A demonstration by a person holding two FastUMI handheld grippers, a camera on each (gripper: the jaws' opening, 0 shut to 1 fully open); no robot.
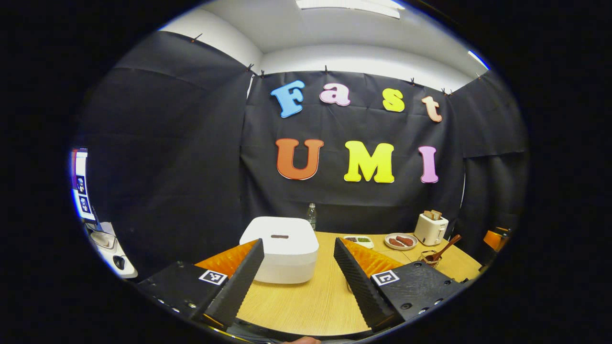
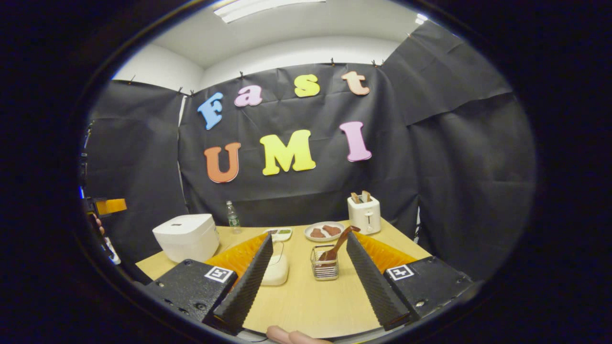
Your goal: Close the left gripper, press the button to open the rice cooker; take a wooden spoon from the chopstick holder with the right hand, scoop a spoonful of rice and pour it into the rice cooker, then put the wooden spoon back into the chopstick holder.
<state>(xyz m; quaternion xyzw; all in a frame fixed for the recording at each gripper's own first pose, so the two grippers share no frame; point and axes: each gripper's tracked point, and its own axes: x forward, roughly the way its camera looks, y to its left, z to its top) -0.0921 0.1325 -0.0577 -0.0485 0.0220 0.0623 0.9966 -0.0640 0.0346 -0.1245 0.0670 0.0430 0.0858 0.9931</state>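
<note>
Both hand-held grippers hang above the near edge of the wooden tabletop [image 2: 306,306] with their fingers spread wide and nothing between them. Seen in the left gripper view, the left gripper [image 1: 299,279] faces the white rice cooker [image 1: 281,253], which sits with its lid down toward the tabletop's left edge, apart from the fingers. Seen in the right gripper view, the right gripper [image 2: 311,282] points at the wire chopstick holder [image 2: 325,265] standing near the middle of the tabletop, with the wooden spoon [image 2: 338,242] leaning out of it toward the right. Just left of the holder, partly hidden behind the right gripper's left finger, sits a white container [image 2: 277,267]; what it holds cannot be told. Along the far edge stand a clear plastic bottle [image 2: 233,216], a small divided dish [image 2: 279,233], a plate with brownish food pieces [image 2: 324,231] and a white toaster [image 2: 364,214] with slices sticking up from it.
</note>
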